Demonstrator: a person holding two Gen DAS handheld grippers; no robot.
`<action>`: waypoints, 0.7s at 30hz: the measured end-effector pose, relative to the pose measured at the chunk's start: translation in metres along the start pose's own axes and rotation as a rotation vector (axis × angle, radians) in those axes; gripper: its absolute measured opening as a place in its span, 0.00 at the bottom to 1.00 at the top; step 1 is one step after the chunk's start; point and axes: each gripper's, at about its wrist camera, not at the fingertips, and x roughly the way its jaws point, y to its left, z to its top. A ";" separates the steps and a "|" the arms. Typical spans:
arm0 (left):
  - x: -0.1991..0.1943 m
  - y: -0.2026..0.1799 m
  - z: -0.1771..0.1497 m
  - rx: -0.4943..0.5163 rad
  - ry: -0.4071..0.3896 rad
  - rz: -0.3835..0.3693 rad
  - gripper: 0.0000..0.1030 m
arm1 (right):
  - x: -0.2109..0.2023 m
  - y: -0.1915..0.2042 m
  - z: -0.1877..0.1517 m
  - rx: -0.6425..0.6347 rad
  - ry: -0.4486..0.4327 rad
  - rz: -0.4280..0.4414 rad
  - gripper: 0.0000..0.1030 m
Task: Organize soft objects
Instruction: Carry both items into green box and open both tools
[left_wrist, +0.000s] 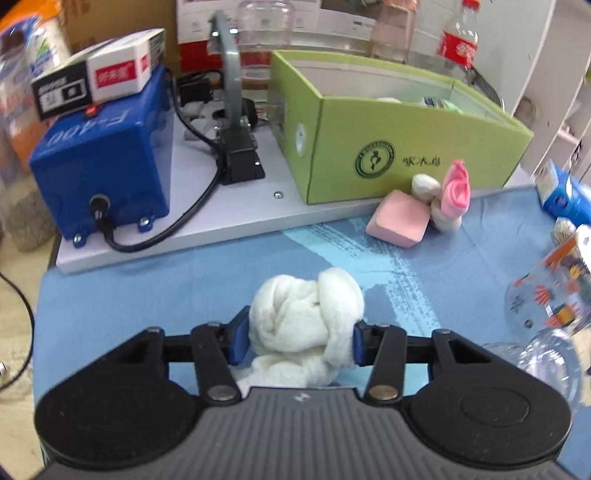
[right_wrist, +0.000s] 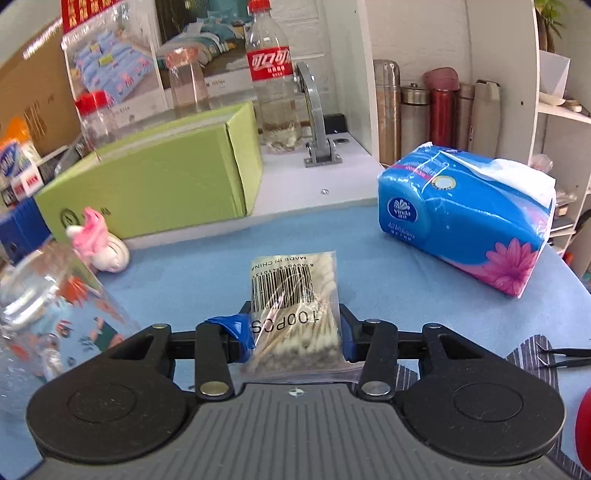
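- Blue cloth covers the bench (left_wrist: 424, 280), with a raised white platform (left_wrist: 207, 221) along its far edge.
- On that platform, far right in the left view, stands an open green cardboard box (left_wrist: 369, 147) with smooth flat walls and a round logo.
- At far left sits a glossy blue machine (left_wrist: 103, 162) with a black cable and small cartons stacked on top.
- Over on the right side of the bench lies a crinkly blue tissue pack (right_wrist: 465, 221), torn open at its far end.
- Left tongs (left_wrist: 299, 339) are closed partway on a knotted white cloth bundle (left_wrist: 306, 317), soft and lumpy, at the near middle of the bench, both blue pads pressing its sides.
- Right tongs (right_wrist: 295, 332) pinch a clear flat bag of cotton swabs (right_wrist: 295, 314), barcode up, lying on the cloth.
- Against the box's near wall rest a pink sponge block (left_wrist: 399, 218) and a rolled pink-and-white sock (left_wrist: 448, 195), touching each other.
- A clear printed glass (right_wrist: 40, 295) stands near left in the right view.
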 end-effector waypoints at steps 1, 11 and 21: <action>-0.007 0.003 0.002 -0.029 -0.008 -0.036 0.48 | -0.005 -0.001 0.003 0.009 -0.013 0.019 0.28; -0.058 -0.033 0.109 -0.019 -0.209 -0.168 0.48 | -0.018 0.040 0.120 -0.097 -0.226 0.165 0.29; 0.025 -0.044 0.193 -0.019 -0.164 -0.123 0.55 | 0.099 0.098 0.178 -0.220 -0.115 0.248 0.30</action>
